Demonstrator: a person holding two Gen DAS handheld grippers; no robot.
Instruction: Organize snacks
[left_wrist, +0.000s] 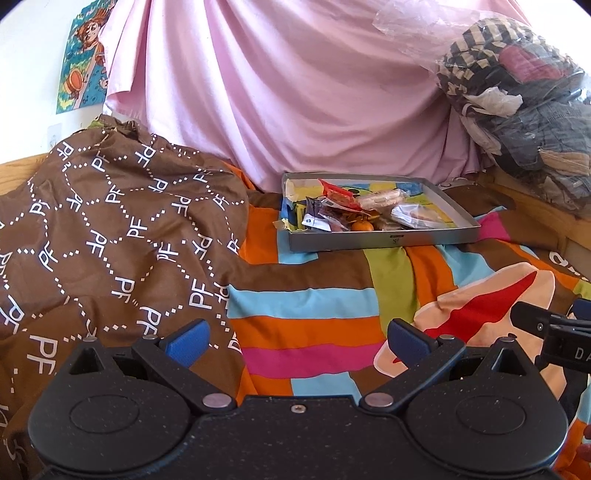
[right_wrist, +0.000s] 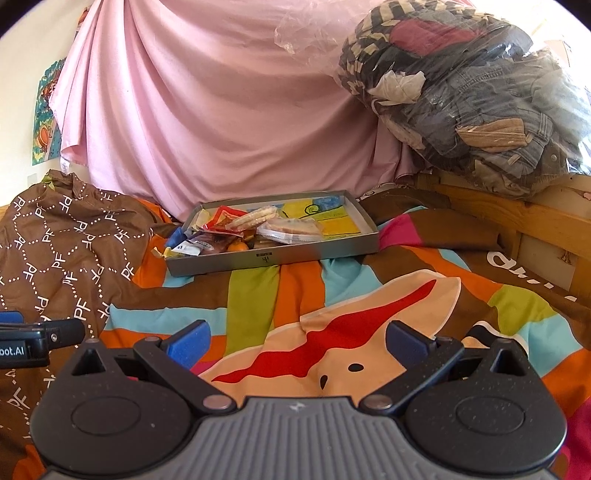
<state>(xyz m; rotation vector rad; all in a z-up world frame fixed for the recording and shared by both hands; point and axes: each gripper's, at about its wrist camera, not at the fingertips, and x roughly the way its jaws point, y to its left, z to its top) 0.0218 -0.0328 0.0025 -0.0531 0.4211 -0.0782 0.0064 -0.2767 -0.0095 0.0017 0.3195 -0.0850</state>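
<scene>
Resting at the bed's (left_wrist: 317, 295) far edge against the pink sheet (left_wrist: 295, 92), a grey tray (left_wrist: 380, 239) holds the snacks (left_wrist: 354, 212); left gripper (left_wrist: 297, 341) and right gripper (right_wrist: 297, 341) fingers spread wide, empty.

Looking like a home bedroom: lying across a wooden bed frame (right_wrist: 532, 218), a bright striped duvet (right_wrist: 258, 295); hanging behind, a pink sheet (right_wrist: 221, 110); sitting nearby, bagged clothes (right_wrist: 480, 103); sticking to the wall, a cartoon poster (left_wrist: 83, 59).

Bare bedspread (right_wrist: 258, 295) lies open before tray (right_wrist: 273, 258).
</scene>
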